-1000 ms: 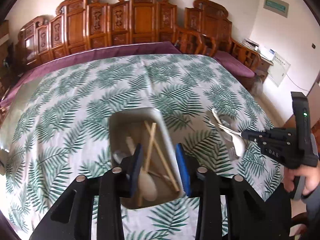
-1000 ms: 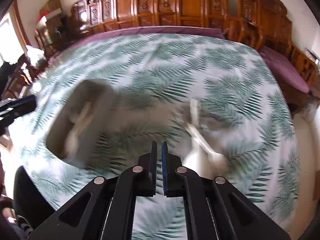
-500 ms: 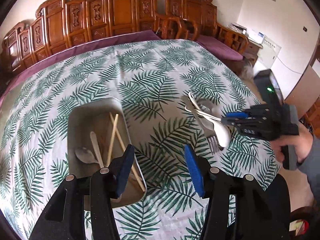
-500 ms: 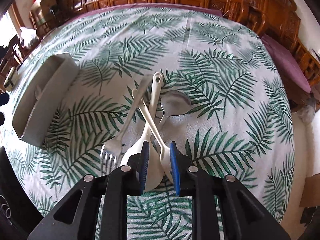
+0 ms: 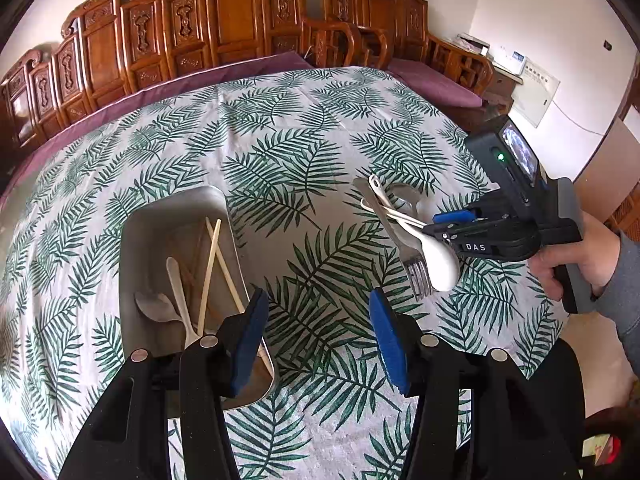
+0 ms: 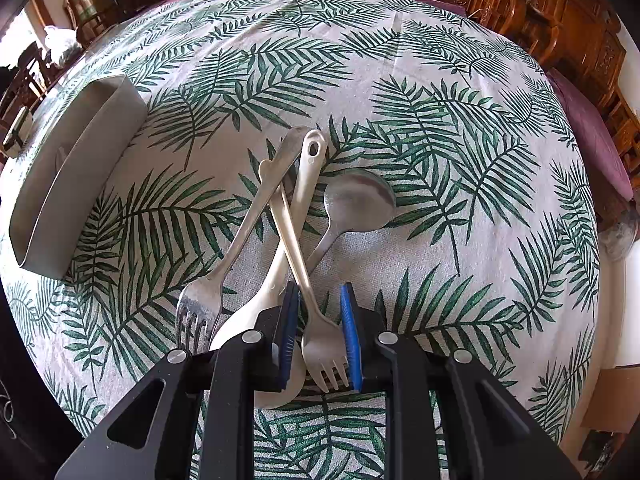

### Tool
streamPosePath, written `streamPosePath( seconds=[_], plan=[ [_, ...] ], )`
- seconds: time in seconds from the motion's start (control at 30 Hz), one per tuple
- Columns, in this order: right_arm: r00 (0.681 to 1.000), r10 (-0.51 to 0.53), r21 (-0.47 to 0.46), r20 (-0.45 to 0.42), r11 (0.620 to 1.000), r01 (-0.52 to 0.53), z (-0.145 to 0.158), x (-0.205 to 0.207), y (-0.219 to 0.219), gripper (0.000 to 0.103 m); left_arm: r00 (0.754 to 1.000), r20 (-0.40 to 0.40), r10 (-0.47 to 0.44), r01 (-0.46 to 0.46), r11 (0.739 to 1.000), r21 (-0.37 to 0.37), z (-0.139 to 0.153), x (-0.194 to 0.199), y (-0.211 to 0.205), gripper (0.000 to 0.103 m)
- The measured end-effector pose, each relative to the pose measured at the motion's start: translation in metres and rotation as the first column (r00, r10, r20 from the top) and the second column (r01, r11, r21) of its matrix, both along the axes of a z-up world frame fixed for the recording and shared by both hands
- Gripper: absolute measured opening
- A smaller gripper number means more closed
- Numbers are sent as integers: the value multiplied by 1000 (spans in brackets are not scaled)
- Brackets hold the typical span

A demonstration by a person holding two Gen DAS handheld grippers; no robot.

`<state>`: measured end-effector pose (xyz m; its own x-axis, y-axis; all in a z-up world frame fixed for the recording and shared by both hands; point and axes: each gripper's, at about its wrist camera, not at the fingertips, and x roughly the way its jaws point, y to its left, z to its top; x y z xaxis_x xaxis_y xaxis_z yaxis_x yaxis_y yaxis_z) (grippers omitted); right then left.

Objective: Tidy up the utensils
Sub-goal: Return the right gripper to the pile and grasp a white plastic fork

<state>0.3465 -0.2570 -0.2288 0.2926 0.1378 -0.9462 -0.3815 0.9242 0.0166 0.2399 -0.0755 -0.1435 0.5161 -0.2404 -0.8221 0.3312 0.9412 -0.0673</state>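
A grey metal tray (image 5: 176,208) holds chopsticks (image 5: 210,264), a metal spoon and a pale utensil. My left gripper (image 5: 316,332) is open and empty above the cloth, just right of the tray. A crossed pile lies on the cloth: a metal fork (image 6: 236,240), a white spoon (image 6: 272,280), a pale plastic fork (image 6: 304,264) and a metal spoon (image 6: 356,200). My right gripper (image 6: 318,336) is open, its pads on either side of the plastic fork's neck. It also shows in the left wrist view (image 5: 440,226), over the pile.
The tray (image 6: 68,176) stands at the left in the right wrist view. Carved wooden chairs (image 5: 224,20) ring the far side of the round table. The leaf-print cloth (image 5: 288,132) covers the top. The table edge lies near on the right.
My right gripper came down onto the pile and opened wider around the plastic fork. My left gripper moved right off the tray and opened wider.
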Motion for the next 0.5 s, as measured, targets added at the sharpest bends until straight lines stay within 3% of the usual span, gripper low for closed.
streamPosePath(
  seconds=[0.1,0.2,0.5],
  plan=[
    [1000,10,5,1,1000,-10,1,-1,-1,20,1000,-5,-3,3,1000,2,-2,1,-3,50],
    [1000,27,13,7,1000,-27,3,-7,-1,7,1000,-6,-8,8,1000,8,-3,2,-7,50],
    [998,-34,93,49,995,29,17,-29,-18,6,999,-25,-26,27,1000,16,-12,6,-22,50]
  ],
)
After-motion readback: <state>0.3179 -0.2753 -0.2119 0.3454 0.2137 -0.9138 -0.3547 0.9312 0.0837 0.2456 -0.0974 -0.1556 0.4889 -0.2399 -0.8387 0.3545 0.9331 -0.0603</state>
